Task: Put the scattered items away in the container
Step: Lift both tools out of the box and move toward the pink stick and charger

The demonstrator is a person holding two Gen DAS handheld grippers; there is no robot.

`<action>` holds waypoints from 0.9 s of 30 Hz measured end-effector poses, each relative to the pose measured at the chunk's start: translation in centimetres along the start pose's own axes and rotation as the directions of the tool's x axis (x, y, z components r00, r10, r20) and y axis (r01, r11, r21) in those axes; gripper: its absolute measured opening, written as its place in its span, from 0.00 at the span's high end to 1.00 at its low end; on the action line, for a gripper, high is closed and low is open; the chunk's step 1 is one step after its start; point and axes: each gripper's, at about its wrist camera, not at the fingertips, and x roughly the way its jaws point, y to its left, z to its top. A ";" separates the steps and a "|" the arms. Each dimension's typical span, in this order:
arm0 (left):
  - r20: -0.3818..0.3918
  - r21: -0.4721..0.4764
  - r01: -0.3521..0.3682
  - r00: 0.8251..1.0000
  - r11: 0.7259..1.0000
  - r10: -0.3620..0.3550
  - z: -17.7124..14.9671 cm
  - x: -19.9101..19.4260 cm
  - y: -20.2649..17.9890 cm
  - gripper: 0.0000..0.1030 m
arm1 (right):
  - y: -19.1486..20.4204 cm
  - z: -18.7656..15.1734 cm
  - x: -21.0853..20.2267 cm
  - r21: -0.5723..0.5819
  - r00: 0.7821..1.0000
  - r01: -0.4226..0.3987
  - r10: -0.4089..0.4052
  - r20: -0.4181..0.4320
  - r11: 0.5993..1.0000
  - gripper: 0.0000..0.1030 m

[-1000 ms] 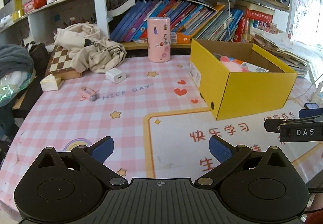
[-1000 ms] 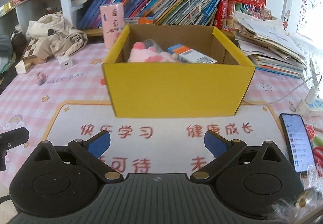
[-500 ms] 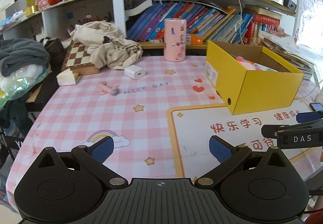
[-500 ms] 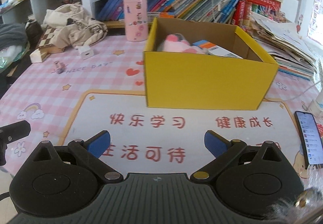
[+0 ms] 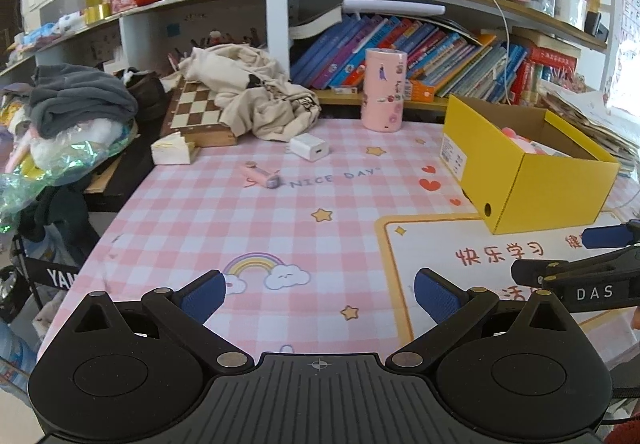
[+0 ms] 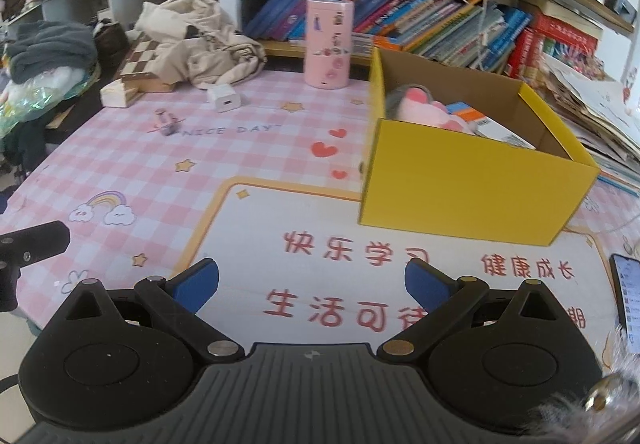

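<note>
My left gripper (image 5: 318, 294) and right gripper (image 6: 312, 284), both spread and empty; pink stick (image 5: 261, 175) lies ahead-left, nearer my left, long axis diagonal

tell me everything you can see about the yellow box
The open yellow cardboard box stands upright on the pink checked table mat, lid off, brown inside. A white label and a small round hole mark one end. Inside lie a pink plush toy and a small printed carton. Neither gripper touches it.
</note>
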 end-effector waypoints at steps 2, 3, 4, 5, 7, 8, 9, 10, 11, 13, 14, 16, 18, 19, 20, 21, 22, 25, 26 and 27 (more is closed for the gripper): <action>0.003 -0.004 -0.003 1.000 1.000 0.003 0.0 -0.2 0.4 0.01 | 0.6 0.1 -0.1 -0.013 1.000 -0.007 0.007 0.001 1.000 0.02; 0.005 -0.007 -0.005 1.000 1.000 0.005 -0.1 -0.3 0.6 0.01 | 0.9 0.2 -0.1 -0.020 1.000 -0.011 0.011 0.002 1.000 0.02; 0.005 -0.009 -0.006 1.000 1.000 0.006 -0.1 -0.4 0.7 0.01 | 1.1 0.2 -0.2 -0.026 1.000 -0.015 0.015 0.003 1.000 0.02; 0.005 -0.012 -0.008 1.000 1.000 0.008 -0.2 -0.4 0.9 0.01 | 1.4 0.2 -0.2 -0.034 1.000 -0.019 0.019 0.004 0.999 0.02; 0.004 -0.017 -0.011 1.000 1.000 0.011 -0.2 -0.5 1.1 0.01 | 1.8 0.4 -0.2 -0.048 1.000 -0.027 0.028 0.005 0.998 0.02; 0.004 -0.019 -0.013 1.000 1.000 0.013 -0.3 -0.5 1.2 0.01 | 2.0 0.4 -0.1 -0.054 0.999 -0.031 0.032 0.005 0.998 0.02; 0.005 -0.022 -0.015 1.000 1.000 0.015 -0.3 -0.5 1.4 0.01 | 2.2 0.5 -0.1 -0.059 0.999 -0.035 0.035 0.004 0.998 0.02; 0.004 -0.025 -0.018 1.000 1.000 0.018 -0.3 -0.6 1.5 0.01 | 2.3 0.6 0.0 -0.064 0.999 -0.039 0.039 0.002 0.997 0.02; 0.004 -0.029 -0.020 1.000 0.999 0.021 -0.4 -0.6 1.6 0.01 | 2.5 0.7 0.1 -0.069 0.999 -0.043 0.043 0.001 0.997 0.02; 0.002 -0.037 -0.025 1.000 0.999 0.026 -0.5 -0.6 1.8 0.01 | 2.8 0.8 0.3 -0.078 0.999 -0.051 0.051 -0.001 0.996 0.02; 0.001 -0.039 -0.028 1.000 0.999 0.028 -0.5 -0.6 1.9 0.01 | 3.0 0.9 0.4 -0.082 0.998 -0.056 0.056 -0.002 0.995 0.02; 0.001 -0.044 -0.034 0.999 0.998 0.034 -0.5 -0.5 2.1 0.01 | 3.3 1.0 0.7 -0.090 0.998 -0.065 0.065 -0.005 0.994 0.02; 0.000 -0.046 -0.039 0.999 0.998 0.039 -0.4 -0.3 2.3 0.01 | 3.5 1.2 1.1 -0.099 0.997 -0.075 0.074 -0.007 0.992 0.02; 0.000 -0.048 -0.041 0.999 0.998 0.041 -0.3 -0.2 2.4 0.01 | 3.6 1.3 1.2 -0.103 0.997 -0.078 0.078 -0.007 0.992 0.02; 0.000 -0.048 -0.042 0.999 0.998 0.043 -0.3 -0.1 2.4 0.01 | 3.7 1.5 1.4 -0.107 0.997 -0.080 0.080 -0.006 0.991 0.02; 0.000 -0.048 -0.043 0.999 0.998 0.043 -0.2 0.1 2.5 0.01 | 3.8 1.6 1.6 -0.110 0.997 -0.081 0.081 -0.004 0.991 0.02; -0.001 -0.046 -0.043 0.999 0.998 0.043 -0.1 0.3 2.5 0.01 | 3.8 1.8 1.9 -0.111 0.997 -0.082 0.082 -0.003 0.990 0.02; -0.001 -0.038 -0.043 0.999 0.998 0.043 0.3 1.0 2.5 0.01 | 3.7 2.4 2.7 -0.111 0.996 -0.086 0.086 -0.004 0.990 0.02; 0.000 -0.033 -0.042 0.999 0.999 0.042 0.5 1.3 2.5 0.01 | 3.7 2.7 3.1 -0.111 0.996 -0.089 0.088 -0.007 0.990 0.02; 0.000 -0.028 -0.042 0.999 0.999 0.042 0.7 1.6 2.5 0.01 | 3.7 2.9 3.4 -0.112 0.996 -0.092 0.091 -0.010 0.990 0.02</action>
